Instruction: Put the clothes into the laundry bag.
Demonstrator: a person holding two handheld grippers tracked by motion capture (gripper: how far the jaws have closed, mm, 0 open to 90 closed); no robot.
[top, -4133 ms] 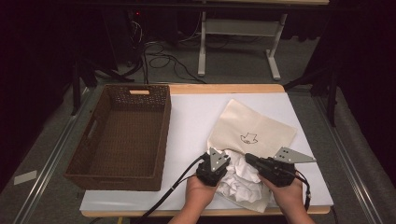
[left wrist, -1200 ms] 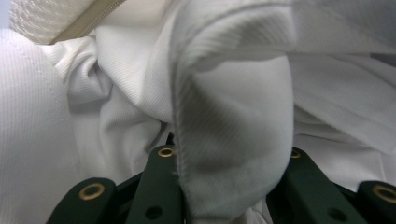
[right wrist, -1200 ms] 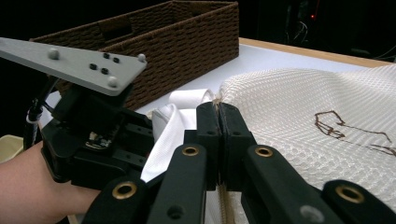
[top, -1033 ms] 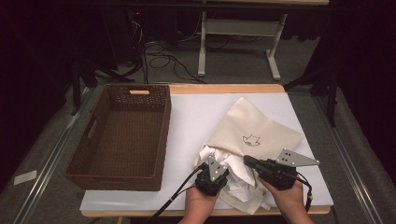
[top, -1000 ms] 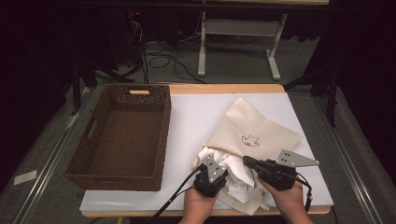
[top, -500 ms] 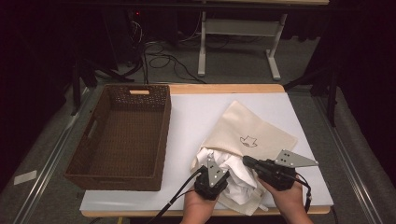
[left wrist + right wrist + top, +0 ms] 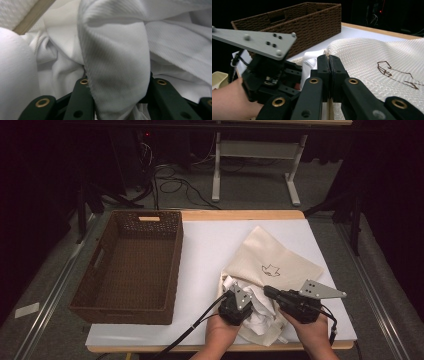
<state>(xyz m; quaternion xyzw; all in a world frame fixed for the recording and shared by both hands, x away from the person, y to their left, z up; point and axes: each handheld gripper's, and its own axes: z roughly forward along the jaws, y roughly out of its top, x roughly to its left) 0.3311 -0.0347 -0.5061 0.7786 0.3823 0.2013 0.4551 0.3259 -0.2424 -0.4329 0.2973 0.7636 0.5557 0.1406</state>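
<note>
In the high view, a cream bag [image 7: 272, 270] lies on the table [image 7: 210, 240] right of a wicker basket [image 7: 130, 262], white cloth [image 7: 252, 307] spilling from its mouth between 2 grippers. In the left gripper view, the jaws are clamped on a cloth fold [image 7: 115, 65]. In the right gripper view, the jaws are pressed together on the bag's edge [image 7: 328, 53]. That thin hem could slip free if the cloth is tugged hard.

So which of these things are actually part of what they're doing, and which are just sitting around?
In use:
- white cloth, pinched in the left gripper
- cream bag, its edge clamped by the right gripper

Probably idle:
- wicker basket, empty, untouched
- white table
- cables on floor
</note>
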